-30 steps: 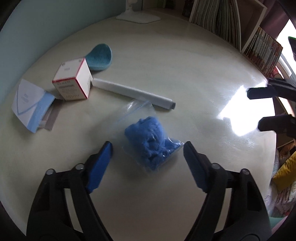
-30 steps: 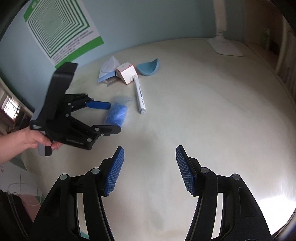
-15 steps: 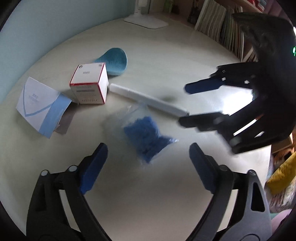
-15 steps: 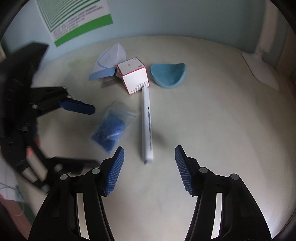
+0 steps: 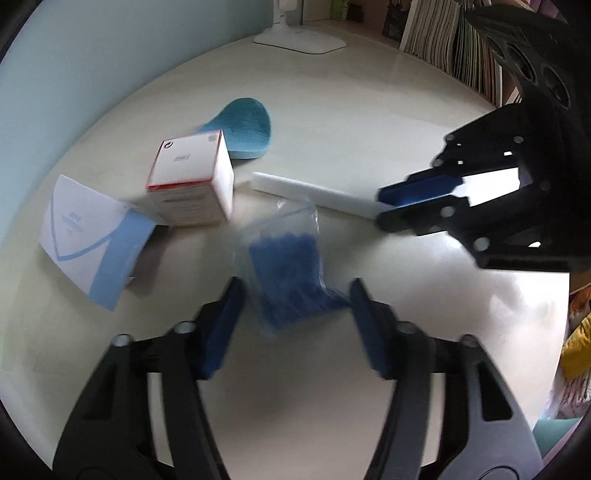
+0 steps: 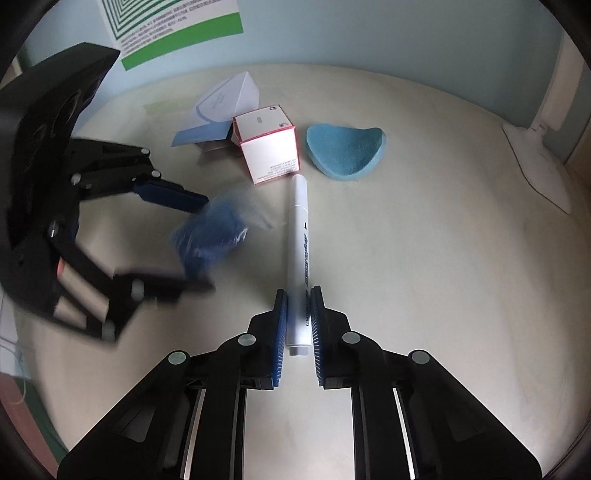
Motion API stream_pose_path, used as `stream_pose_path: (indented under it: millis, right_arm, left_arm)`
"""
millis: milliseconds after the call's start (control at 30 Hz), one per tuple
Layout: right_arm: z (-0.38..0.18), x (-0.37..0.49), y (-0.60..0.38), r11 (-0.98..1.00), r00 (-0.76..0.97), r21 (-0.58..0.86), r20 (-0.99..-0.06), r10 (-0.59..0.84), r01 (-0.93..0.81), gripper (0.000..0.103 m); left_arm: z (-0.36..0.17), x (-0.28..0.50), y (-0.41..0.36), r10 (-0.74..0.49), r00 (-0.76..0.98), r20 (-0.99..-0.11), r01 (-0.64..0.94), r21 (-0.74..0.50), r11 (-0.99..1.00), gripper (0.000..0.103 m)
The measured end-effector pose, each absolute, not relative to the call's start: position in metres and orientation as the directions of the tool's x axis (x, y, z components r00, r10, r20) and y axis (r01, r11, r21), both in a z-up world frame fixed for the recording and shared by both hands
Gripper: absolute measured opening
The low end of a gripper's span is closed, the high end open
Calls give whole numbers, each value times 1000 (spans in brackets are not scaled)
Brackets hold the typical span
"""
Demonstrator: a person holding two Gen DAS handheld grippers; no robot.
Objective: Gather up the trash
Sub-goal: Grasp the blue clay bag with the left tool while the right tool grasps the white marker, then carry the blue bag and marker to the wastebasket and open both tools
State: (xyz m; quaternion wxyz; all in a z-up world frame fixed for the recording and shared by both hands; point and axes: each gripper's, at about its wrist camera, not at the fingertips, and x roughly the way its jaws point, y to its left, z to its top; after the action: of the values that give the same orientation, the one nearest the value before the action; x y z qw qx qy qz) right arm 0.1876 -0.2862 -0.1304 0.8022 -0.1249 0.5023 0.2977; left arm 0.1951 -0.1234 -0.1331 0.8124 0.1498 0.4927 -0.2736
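Note:
A clear plastic bag of blue stuff [image 5: 291, 273] lies on the cream table, between the tips of my left gripper [image 5: 295, 295], whose jaws stand apart around the bag's near end. The bag also shows in the right wrist view [image 6: 210, 232]. A white marker pen [image 6: 300, 236] lies beside it. My right gripper [image 6: 298, 299] is shut on the pen's near end; in the left wrist view it [image 5: 384, 206] pinches the pen [image 5: 306, 192]. A white box with red edges [image 5: 192, 184], a folded blue-and-white carton [image 5: 92, 236] and a blue sponge [image 5: 243, 125] lie beyond.
A white lamp base [image 5: 299, 37] stands at the table's far edge. Bookshelves with books [image 5: 454, 40] rise at the back right. A green-and-white poster [image 6: 173, 26] hangs on the pale blue wall. The table edge [image 5: 554, 295] drops off at right.
My right gripper has moved in and closed on the pen's end. My left gripper has moved forward and narrowed its jaws around the bag.

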Motion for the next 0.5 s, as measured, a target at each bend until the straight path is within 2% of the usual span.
stream_pose_path:
  millis: [100,500]
  right_arm:
    - [-130,183,-292,789,306,109,-883,356,-604,14]
    - [-107,130,-325,802,302,166,-868,395,-574,14]
  left_arm:
    - [-132,198,-116,-317,346,-883,593,-56,803,41]
    - [-109,157,-117,-345,358,-868,666,-22,746,41]
